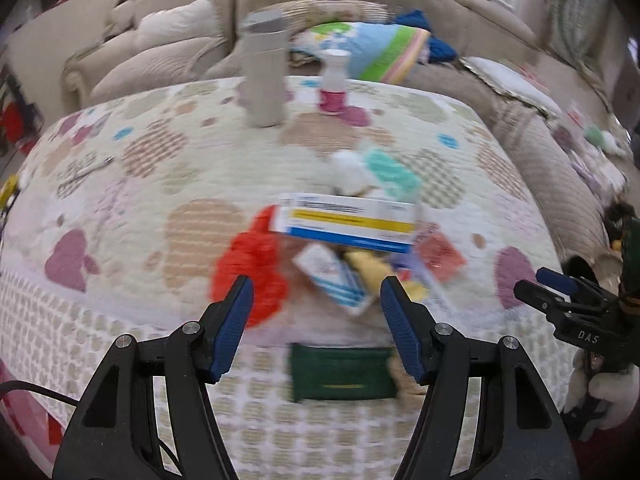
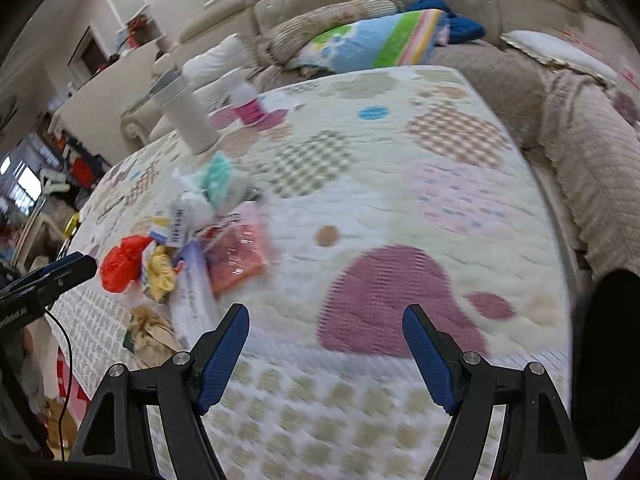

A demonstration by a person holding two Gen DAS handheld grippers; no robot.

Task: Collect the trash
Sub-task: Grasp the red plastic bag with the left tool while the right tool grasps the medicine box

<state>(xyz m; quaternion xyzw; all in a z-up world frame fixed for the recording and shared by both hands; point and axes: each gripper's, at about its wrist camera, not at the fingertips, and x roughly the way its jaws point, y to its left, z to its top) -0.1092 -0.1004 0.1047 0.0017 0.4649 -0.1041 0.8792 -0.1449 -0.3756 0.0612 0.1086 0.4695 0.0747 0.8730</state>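
Observation:
A pile of trash lies on the quilted table cloth (image 1: 120,184): a red crumpled wrapper (image 1: 248,264), a white box with yellow and blue stripes (image 1: 352,220), a smaller white and blue box (image 1: 336,280), a yellow wrapper (image 1: 372,268), an orange plastic packet (image 1: 440,252) and a teal wrapper (image 1: 392,172). My left gripper (image 1: 317,284) hovers open over the pile's near side, empty. In the right wrist view the pile, with its red wrapper (image 2: 124,260) and orange packet (image 2: 236,256), lies to the left. My right gripper (image 2: 326,310) is open and empty over bare cloth.
A grey tumbler (image 1: 266,72) and a small pink-labelled bottle (image 1: 334,84) stand at the table's far side. A dark green item (image 1: 344,372) and brown crumpled paper (image 2: 152,332) sit at the front edge. A beige sofa (image 2: 580,140) with a colourful blanket (image 2: 380,36) surrounds the table.

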